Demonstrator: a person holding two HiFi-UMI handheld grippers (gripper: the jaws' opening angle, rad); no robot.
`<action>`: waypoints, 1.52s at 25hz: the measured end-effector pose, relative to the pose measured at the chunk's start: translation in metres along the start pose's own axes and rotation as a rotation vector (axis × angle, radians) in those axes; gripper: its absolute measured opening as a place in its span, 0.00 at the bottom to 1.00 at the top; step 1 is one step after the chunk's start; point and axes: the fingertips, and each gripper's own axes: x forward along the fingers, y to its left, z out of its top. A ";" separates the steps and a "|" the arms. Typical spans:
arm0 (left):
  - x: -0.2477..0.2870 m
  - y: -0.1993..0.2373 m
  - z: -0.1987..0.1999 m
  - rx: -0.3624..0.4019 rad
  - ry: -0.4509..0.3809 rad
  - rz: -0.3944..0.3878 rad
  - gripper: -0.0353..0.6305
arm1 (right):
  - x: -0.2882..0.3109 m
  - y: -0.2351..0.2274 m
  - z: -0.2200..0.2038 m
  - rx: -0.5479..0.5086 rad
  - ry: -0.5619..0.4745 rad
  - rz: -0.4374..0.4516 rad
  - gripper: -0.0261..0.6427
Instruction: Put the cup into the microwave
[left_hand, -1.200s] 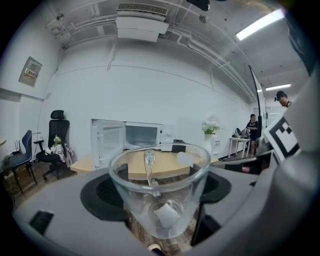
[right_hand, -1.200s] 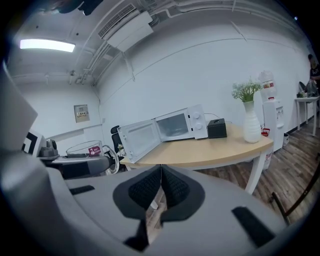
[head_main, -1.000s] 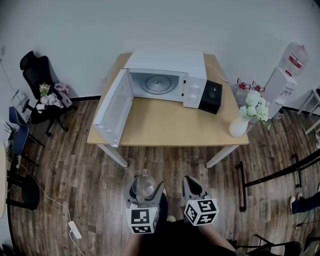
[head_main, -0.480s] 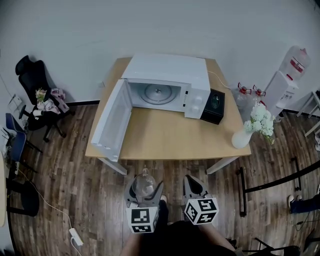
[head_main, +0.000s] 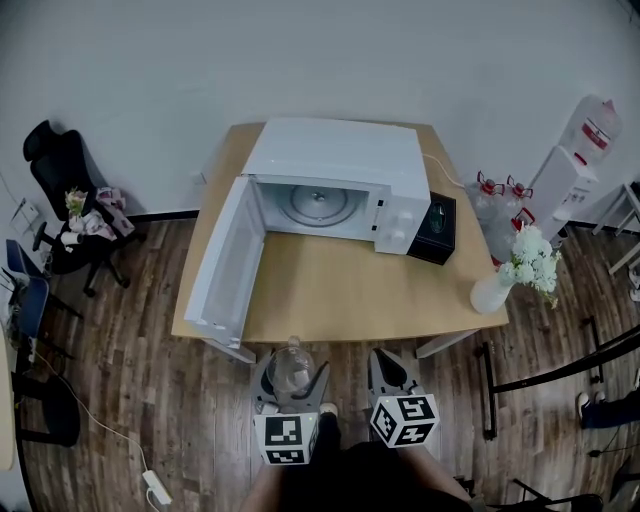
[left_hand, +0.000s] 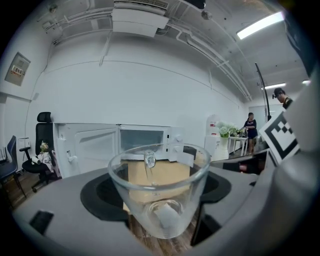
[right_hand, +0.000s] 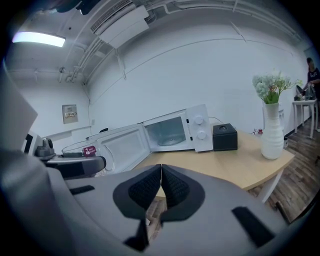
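Note:
My left gripper (head_main: 290, 376) is shut on a clear glass cup (head_main: 289, 368), held upright over the floor just short of the table's front edge; the cup (left_hand: 159, 192) fills the middle of the left gripper view between the black pads. The white microwave (head_main: 335, 185) stands at the back of the wooden table (head_main: 340, 290), its door (head_main: 225, 262) swung wide open to the left and the turntable (head_main: 317, 204) bare inside. My right gripper (head_main: 388, 374) hangs beside the left one, jaws shut with nothing between them; in its own view the right gripper (right_hand: 160, 187) shows its pads pressed together.
A black box (head_main: 436, 227) sits right of the microwave. A white vase of flowers (head_main: 506, 282) stands at the table's right front corner. Office chairs (head_main: 60, 200) stand at the left, a water dispenser (head_main: 573, 160) and bottles (head_main: 495, 205) at the right. A power strip (head_main: 155, 487) lies on the floor.
The table and microwave have come closer and lower in the head view as I move toward them. Both grippers keep the same pose, the cup still held.

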 end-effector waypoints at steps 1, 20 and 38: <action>0.004 0.003 0.000 0.000 0.000 -0.003 0.65 | 0.004 0.000 0.001 0.000 -0.001 -0.003 0.03; 0.041 0.034 0.002 0.015 -0.009 -0.062 0.65 | 0.047 0.004 0.006 0.012 -0.016 -0.057 0.03; 0.047 0.020 -0.004 -0.001 0.005 -0.121 0.65 | 0.040 -0.003 -0.005 0.013 0.002 -0.109 0.03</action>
